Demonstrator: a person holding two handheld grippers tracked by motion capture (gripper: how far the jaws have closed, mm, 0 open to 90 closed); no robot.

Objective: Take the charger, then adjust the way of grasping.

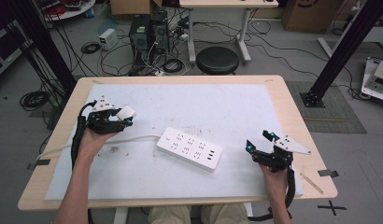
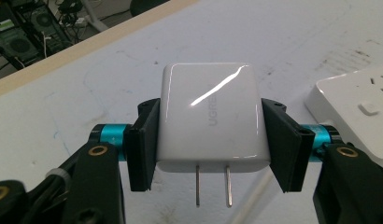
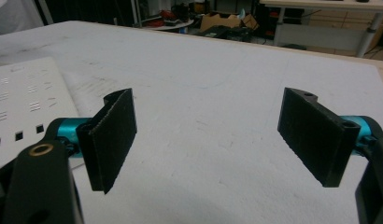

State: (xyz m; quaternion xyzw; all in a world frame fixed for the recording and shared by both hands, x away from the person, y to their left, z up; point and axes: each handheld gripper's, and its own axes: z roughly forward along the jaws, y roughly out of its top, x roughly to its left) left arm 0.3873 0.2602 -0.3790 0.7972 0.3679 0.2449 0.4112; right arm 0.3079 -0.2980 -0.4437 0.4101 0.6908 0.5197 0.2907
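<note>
At the left of the table (image 1: 273,93), our left gripper (image 1: 116,117) pinches a white charger (image 2: 209,116) by its sides, its two prongs pointing back toward the gripper's camera. Near the middle, we see a white power strip (image 1: 189,148) lying flat on the white mat (image 1: 217,107). At the right, our right gripper (image 1: 259,141) hovers with jaws spread wide, holding nothing.

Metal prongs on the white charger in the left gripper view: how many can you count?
2: both metal prongs stick out side by side from the white charger, clamped in the left gripper.
</note>
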